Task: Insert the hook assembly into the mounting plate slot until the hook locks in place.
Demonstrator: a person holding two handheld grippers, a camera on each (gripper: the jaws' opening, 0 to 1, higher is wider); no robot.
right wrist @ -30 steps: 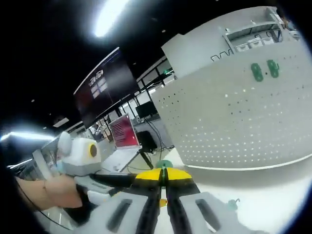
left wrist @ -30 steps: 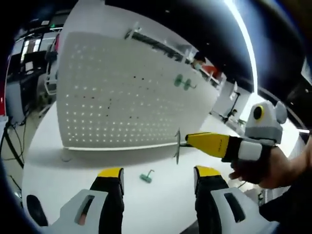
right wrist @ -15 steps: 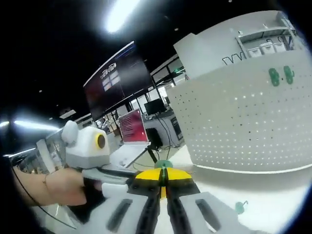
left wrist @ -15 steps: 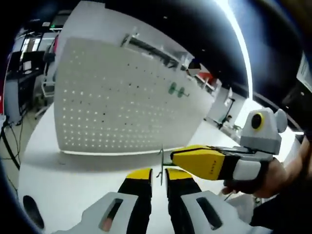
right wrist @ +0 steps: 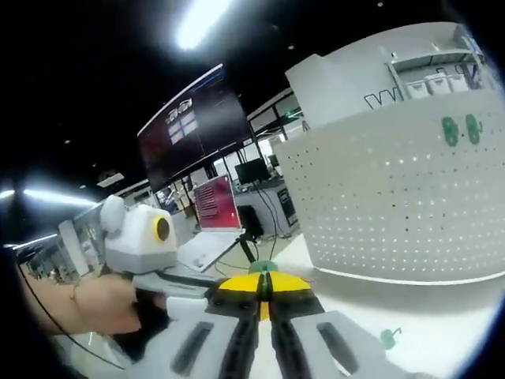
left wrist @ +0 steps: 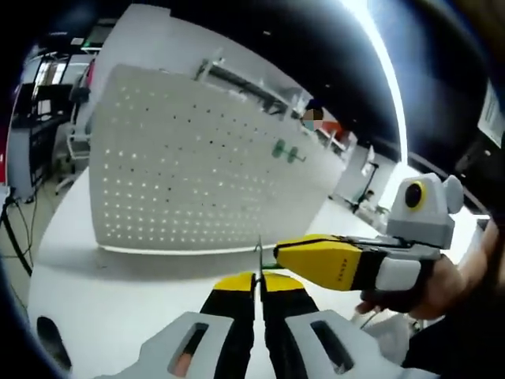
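Insertion pending — left tongs and right tongs are both pinching closed on one thin metal hook piece, well apart from the white perforated mounting plate.

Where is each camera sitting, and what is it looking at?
Left gripper view: rides the left gripper, facing the white pegboard over the table; the right gripper and a hand enter from the right.
Right gripper view: rides the right gripper, facing the pegboard and a laptop; the left gripper and a hand enter from the left.
Shared: the pegboard with two green hooks, both grippers.
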